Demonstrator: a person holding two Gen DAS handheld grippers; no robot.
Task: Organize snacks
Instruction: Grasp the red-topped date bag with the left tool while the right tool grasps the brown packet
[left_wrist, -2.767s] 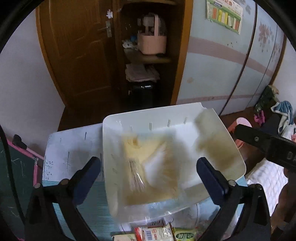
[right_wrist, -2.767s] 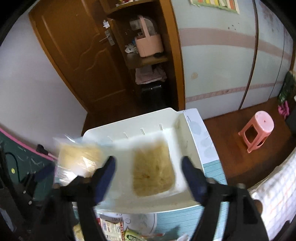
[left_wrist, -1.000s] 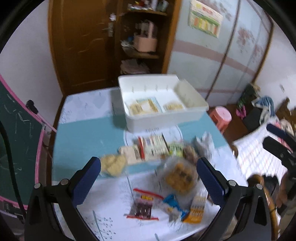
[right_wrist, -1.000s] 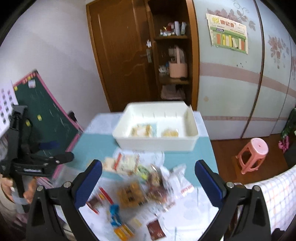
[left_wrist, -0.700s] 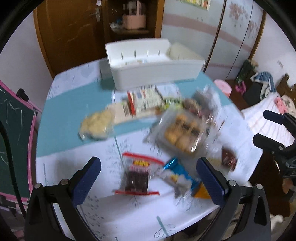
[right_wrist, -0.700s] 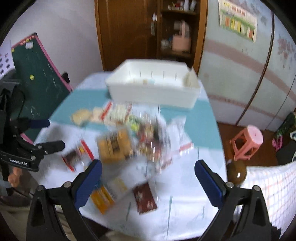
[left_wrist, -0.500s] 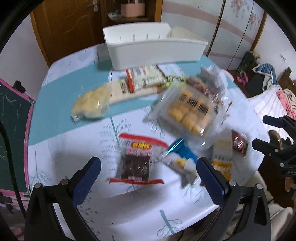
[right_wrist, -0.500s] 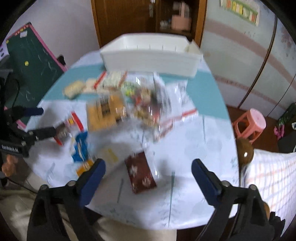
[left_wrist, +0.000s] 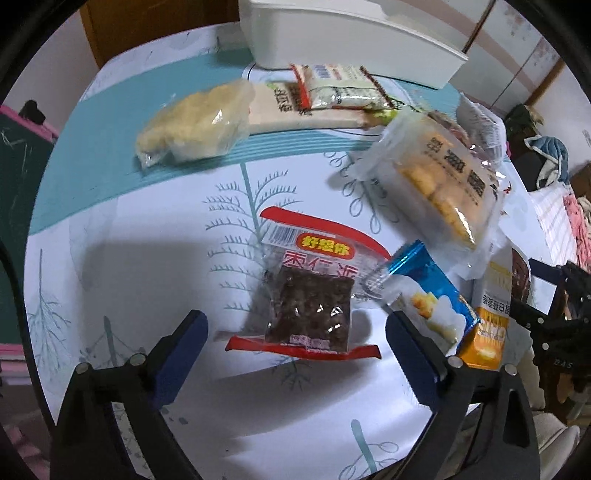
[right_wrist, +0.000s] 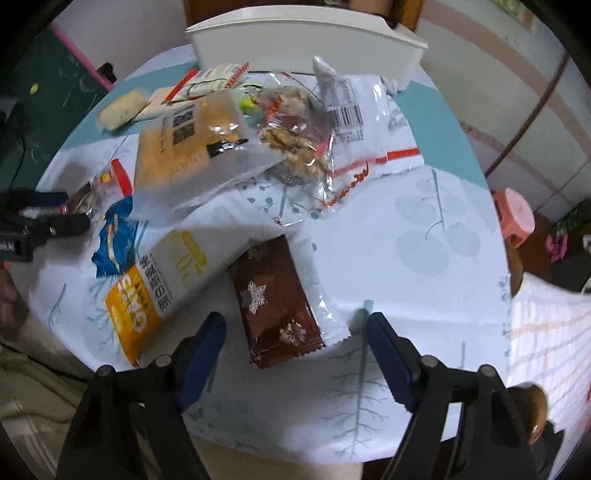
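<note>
Left hand-held gripper: jaws spread wide, empty, poised low over the surface with the red-edged packet between its fingers.
Red-edged packet: lies flat in front of the left fingers, clear film over a dark, lumpy block; I judge it light, crinkly and a bit slick, so a pinch across the firm dark middle looks safer than the flimsy sealed ends.
Right hand-held gripper: also wide open and holding nothing, straddling the near end of the brown wrapper.
Brown wrapper: snowflake print, lying lengthwise toward the camera, one edge just beside the yellow-and-white pouch; probably a thin, stiff bar inside glossy foil, so grip across the narrow width, mid-body, not the crimped tail.
Yellow-and-white pouch: overlapped by the pale biscuit bag above it, touching the blue packet's edge; looks soft and puffy.
Blue packet: rests against the red-edged packet's right side, so a left-side grasp risks snagging it.
Biscuit tray bag: bulky, brittle contents by the look of it; wants a gentle squeeze.
White bin: at the far end of the surface, well apart from both grippers; likely destination.
</note>
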